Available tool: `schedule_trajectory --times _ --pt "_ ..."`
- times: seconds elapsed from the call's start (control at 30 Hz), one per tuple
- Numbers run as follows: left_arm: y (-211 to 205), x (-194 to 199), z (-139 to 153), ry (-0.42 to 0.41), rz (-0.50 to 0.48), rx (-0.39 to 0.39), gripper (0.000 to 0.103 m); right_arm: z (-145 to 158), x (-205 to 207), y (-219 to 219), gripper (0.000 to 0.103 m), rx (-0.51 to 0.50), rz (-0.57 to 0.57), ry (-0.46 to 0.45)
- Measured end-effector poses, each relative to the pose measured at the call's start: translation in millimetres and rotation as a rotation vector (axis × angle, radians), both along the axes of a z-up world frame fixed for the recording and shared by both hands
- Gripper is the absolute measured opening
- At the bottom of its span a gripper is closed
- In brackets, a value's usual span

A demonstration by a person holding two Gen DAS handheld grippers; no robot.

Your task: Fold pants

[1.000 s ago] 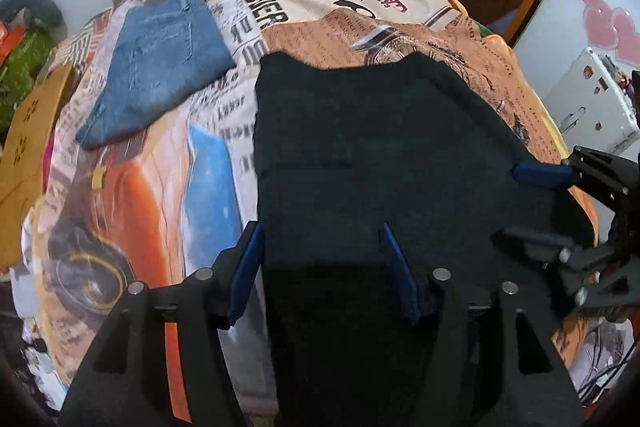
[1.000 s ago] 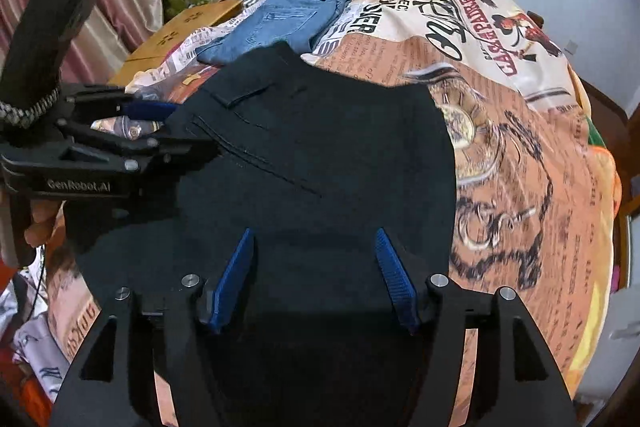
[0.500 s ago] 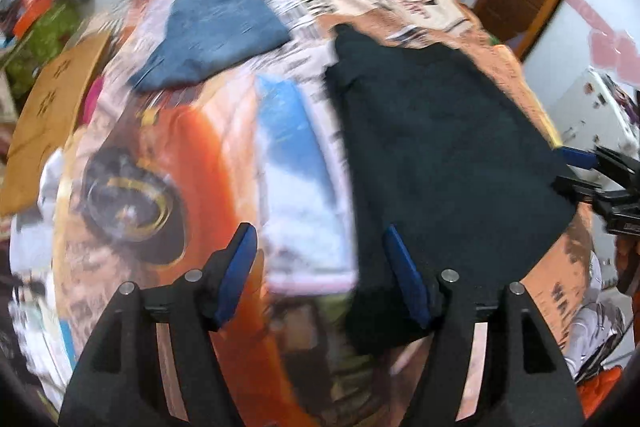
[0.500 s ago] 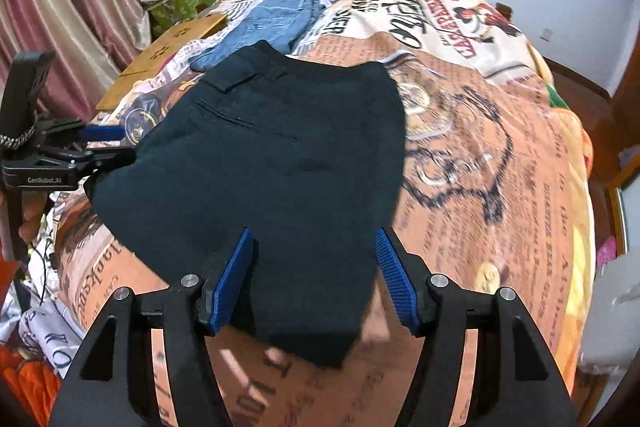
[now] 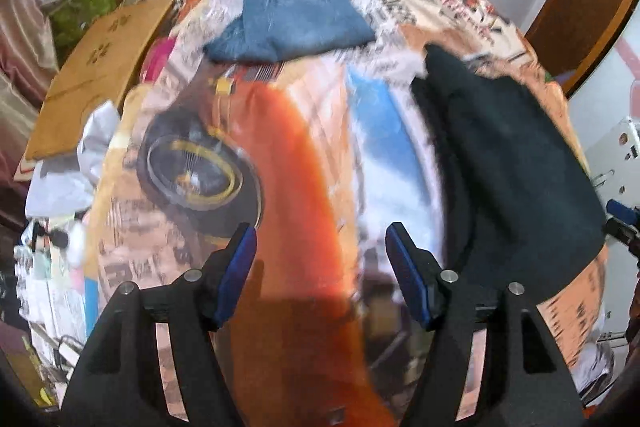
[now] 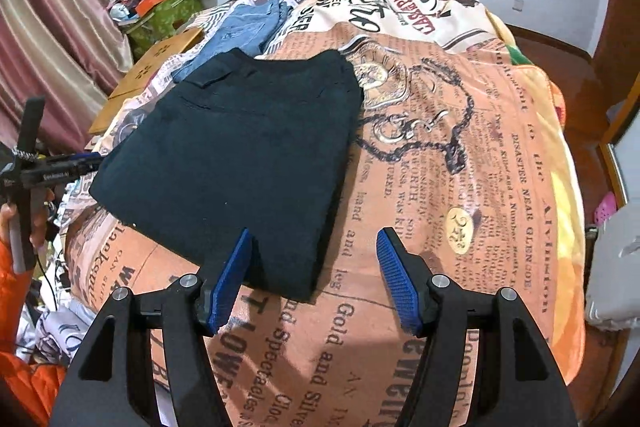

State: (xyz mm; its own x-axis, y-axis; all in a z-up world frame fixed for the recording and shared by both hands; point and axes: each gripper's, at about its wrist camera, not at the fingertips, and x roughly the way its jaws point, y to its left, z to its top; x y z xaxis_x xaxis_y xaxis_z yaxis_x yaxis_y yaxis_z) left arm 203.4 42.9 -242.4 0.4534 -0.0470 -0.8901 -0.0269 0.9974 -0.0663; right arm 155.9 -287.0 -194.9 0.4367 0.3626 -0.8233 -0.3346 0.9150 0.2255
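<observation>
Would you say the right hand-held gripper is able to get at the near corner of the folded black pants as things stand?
Probably yes: the right hand-held gripper is open, and the black pants lie just ahead on the bedspread with nothing between.

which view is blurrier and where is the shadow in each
Left wrist view: motion-smeared, bedspread print and jeans soft, tool shadow on the orange print. Right wrist view: sharp, readable print around the black pants; shadow under the tool.
</observation>
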Motion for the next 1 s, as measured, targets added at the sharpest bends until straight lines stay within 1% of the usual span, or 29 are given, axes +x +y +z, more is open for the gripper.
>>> schedule_trajectory --times 0.03,0.17,0.23,0.33,0.37,0.47,0.6,0.7,0.8,0.87,1.0 --pt "-5 4 6 -0.016 -0.014 0.004 0.068 3 2 0 0.061 0.003 0.001 -0.01" --pt "-30 20 27 -0.082 -0.068 0.018 0.079 17 11 1 0.061 0.019 -0.003 -0.048" --pt "-42 29 35 -0.111 -0.099 0.015 0.082 21 18 1 0.061 0.026 -0.002 -0.064" --pt "-58 45 37 -0.112 -0.137 -0.015 0.084 23 30 2 0.07 0.03 -0.005 -0.079" --pt "-62 50 36 -0.105 -0.147 -0.029 0.084 22 34 3 0.071 0.032 -0.005 -0.082" --pt "-74 67 25 -0.059 -0.172 -0.064 0.084 13 48 5 0.071 0.045 -0.002 -0.059" --pt "-82 82 2 0.013 -0.19 -0.082 0.084 -9 65 6 0.071 0.08 -0.007 0.017" --pt "-82 91 -16 0.073 -0.198 -0.112 0.084 -26 76 6 0.071 0.094 -0.01 0.073" --pt "-80 100 -30 0.124 -0.197 -0.178 0.085 -42 86 4 0.071 0.115 -0.016 0.129" --pt "-78 108 -38 0.156 -0.193 -0.231 0.085 -50 92 3 0.071 0.16 -0.011 0.165" --pt "-79 118 -44 0.181 -0.193 -0.257 0.09 -55 101 2 0.073 0.215 -0.006 0.199"
